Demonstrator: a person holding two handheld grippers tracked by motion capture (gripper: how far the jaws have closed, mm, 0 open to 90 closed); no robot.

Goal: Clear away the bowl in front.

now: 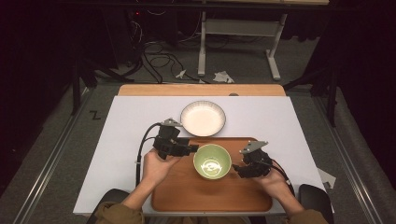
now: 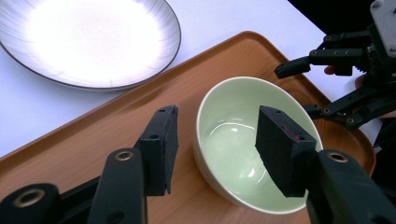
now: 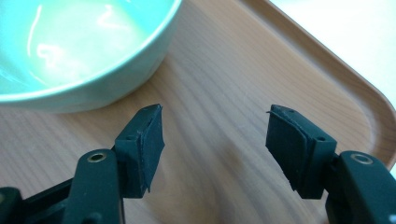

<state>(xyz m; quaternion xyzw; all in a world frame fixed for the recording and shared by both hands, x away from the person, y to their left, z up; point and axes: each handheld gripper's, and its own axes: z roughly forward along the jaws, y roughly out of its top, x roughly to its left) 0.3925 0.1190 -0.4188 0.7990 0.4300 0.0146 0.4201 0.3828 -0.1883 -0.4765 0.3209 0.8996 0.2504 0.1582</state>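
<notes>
Straddling the green bowl's (image 2: 243, 144) rim, the left gripper (image 2: 217, 144) stands open, pads not pressing. The right gripper (image 3: 215, 135) gapes empty over the tray (image 3: 233, 70); the high view adds a white plate (image 1: 202, 118).

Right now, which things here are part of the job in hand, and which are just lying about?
In the job:
- green bowl, straddled at its rim by the open left claw
- wooden tray under the bowl
- right claw, open beside the bowl

Lying about:
- white plate on the table beyond the tray
- paper scraps on the floor
</notes>
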